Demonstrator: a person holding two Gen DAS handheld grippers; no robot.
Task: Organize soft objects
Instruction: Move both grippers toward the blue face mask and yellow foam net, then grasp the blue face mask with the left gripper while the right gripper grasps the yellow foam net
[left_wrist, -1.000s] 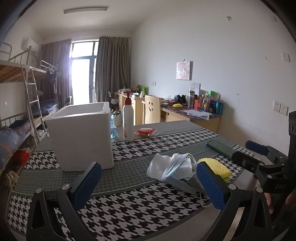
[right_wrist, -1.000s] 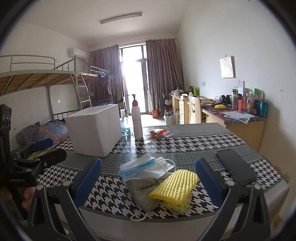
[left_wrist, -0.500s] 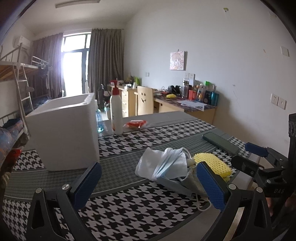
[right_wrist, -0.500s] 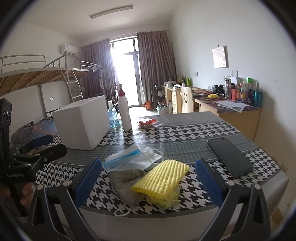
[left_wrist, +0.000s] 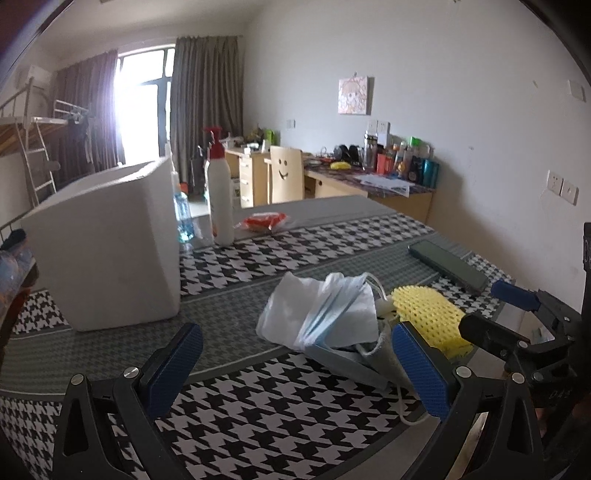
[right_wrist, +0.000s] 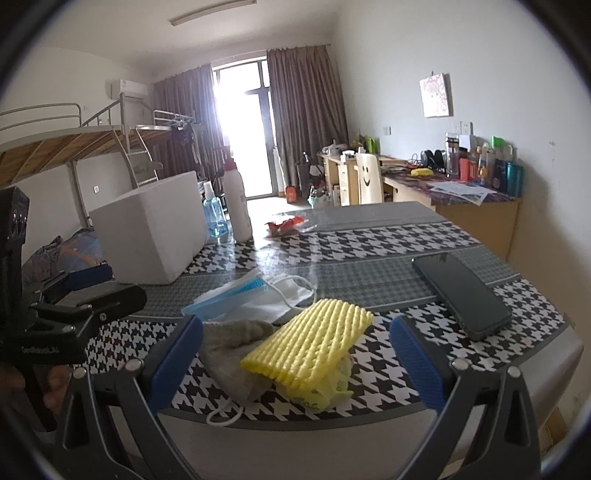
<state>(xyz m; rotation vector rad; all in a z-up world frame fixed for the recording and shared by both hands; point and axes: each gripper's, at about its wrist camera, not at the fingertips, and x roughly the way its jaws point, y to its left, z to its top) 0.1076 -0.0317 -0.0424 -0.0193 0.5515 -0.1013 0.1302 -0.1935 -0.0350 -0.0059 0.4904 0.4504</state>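
Houndstooth cloth in black, white and grey covers the table (right_wrist: 388, 236), and the soft things lie heaped near its front edge: a yellow foam net (right_wrist: 310, 341) on top, a grey cloth (right_wrist: 231, 345) beside it, and blue-and-white face masks (left_wrist: 325, 314) just behind. Something pale green shows under the net — possibly another cloth. A black phone (right_wrist: 461, 291) lies apart from the heap on the wall side. Beyond the heap stands a white foam box (left_wrist: 107, 243), with a white pump bottle (left_wrist: 219, 195), a blue sanitiser bottle (right_wrist: 214, 214) and a red packet (left_wrist: 264, 222) further back. Both grippers hover empty — the left gripper (left_wrist: 295, 369) with jaws wide beside the masks, the right gripper (right_wrist: 295, 363) with jaws wide, framing the net.
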